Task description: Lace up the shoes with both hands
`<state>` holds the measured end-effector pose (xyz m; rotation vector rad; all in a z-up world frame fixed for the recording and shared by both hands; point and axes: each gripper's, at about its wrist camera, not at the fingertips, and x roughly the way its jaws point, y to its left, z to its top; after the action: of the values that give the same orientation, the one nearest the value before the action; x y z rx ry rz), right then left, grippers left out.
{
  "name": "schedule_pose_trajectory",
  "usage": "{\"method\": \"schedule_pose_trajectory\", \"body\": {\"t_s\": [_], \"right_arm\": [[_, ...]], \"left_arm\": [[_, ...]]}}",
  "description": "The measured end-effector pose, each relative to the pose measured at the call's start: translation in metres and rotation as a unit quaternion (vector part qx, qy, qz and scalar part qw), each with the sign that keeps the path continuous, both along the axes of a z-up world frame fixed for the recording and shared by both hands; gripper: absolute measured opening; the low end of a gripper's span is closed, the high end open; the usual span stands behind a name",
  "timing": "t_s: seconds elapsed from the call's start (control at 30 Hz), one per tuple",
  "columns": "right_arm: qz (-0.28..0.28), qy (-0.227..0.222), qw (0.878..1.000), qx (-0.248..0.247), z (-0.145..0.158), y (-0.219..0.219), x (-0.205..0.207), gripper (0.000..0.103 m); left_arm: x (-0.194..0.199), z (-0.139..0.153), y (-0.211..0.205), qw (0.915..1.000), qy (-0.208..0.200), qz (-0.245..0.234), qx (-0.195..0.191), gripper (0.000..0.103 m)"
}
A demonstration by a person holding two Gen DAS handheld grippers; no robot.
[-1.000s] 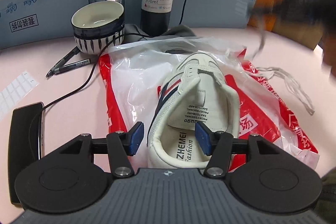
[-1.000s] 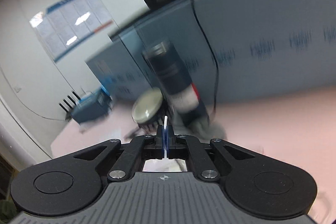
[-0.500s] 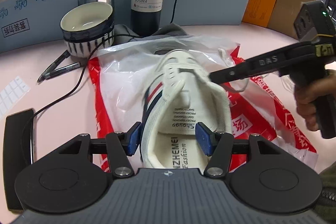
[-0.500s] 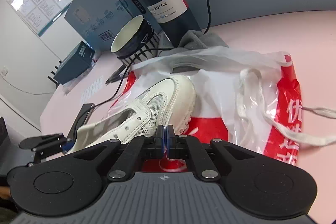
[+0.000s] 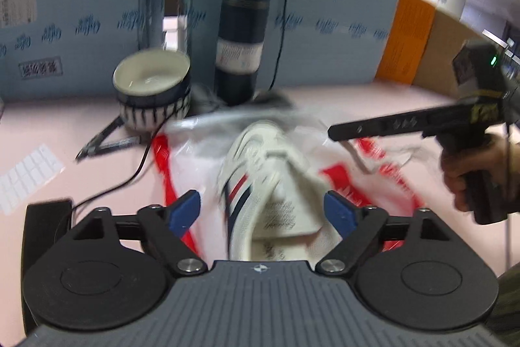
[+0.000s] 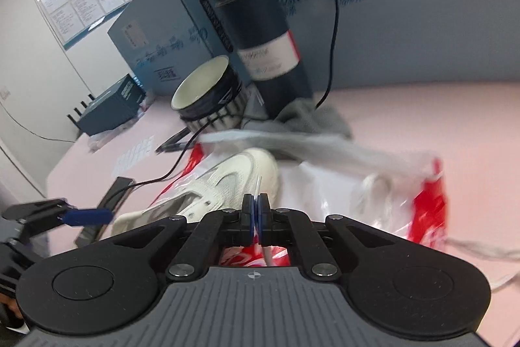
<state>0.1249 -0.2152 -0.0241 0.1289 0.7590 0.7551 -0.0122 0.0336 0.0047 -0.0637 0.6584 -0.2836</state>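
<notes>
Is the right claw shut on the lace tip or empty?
Shut on it. In the right wrist view the right claw has its blue pads pressed together, with the white lace tip sticking out beyond them.

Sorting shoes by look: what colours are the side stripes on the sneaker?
Navy and red stripes on the white sneaker, clearest in the left wrist view.

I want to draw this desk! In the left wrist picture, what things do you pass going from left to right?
White sticker sheet → pens → striped bowl → dark vacuum bottle → white shoe → right gripper → hand holding it.
</notes>
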Motion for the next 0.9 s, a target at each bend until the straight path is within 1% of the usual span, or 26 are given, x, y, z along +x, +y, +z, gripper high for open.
{"method": "schedule_pose_trajectory", "body": {"t_s": [0.07, 0.13, 0.23, 0.33, 0.47, 0.53, 0.57, 0.6, 0.67, 0.77, 0.9], "right_arm": [[0.002, -0.037, 0.999, -0.038, 0.007, 0.0, 0.0, 0.003], [0.004, -0.071, 0.995, -0.077, 0.011, 0.002, 0.0, 0.003], [0.0, -0.095, 0.99, -0.106, 0.01, 0.003, 0.003, 0.003], [0.001, -0.098, 0.989, -0.113, 0.008, 0.001, 0.003, 0.003], [0.001, -0.111, 0.986, -0.129, 0.006, -0.001, -0.004, 0.003], [0.001, -0.113, 0.985, -0.13, 0.005, -0.003, -0.005, 0.004], [-0.001, -0.112, 0.985, -0.129, 0.005, -0.005, -0.006, 0.008], [-0.003, -0.112, 0.985, -0.128, 0.004, -0.007, -0.006, 0.015], [-0.007, -0.113, 0.986, -0.122, 0.003, -0.011, -0.008, 0.024], [-0.011, -0.115, 0.987, -0.11, 0.004, -0.017, -0.012, 0.025], [-0.016, -0.109, 0.988, -0.108, -0.001, -0.024, -0.017, 0.029]], "left_arm": [[0.006, 0.007, -0.006, 0.9999, 0.006, -0.013, -0.006, 0.083], [0.016, 0.009, -0.019, 0.9994, 0.018, -0.028, -0.006, 0.083], [0.03, 0.009, -0.039, 0.9984, 0.038, -0.042, 0.005, 0.083], [0.041, 0.004, -0.058, 0.9974, 0.051, -0.046, 0.024, 0.084], [0.045, -0.003, -0.066, 0.9972, 0.054, -0.041, 0.032, 0.084], [0.046, -0.004, -0.066, 0.9976, 0.054, -0.039, 0.017, 0.084], [0.047, -0.004, -0.066, 0.9978, 0.053, -0.039, 0.008, 0.084], [0.048, -0.003, -0.066, 0.9978, 0.052, -0.041, -0.003, 0.084], [0.048, -0.003, -0.066, 0.9975, 0.051, -0.043, -0.023, 0.084], [0.05, -0.006, -0.067, 0.9977, 0.047, -0.036, -0.033, 0.083], [0.056, -0.011, -0.065, 0.9968, 0.056, -0.02, -0.053, 0.083]]}}
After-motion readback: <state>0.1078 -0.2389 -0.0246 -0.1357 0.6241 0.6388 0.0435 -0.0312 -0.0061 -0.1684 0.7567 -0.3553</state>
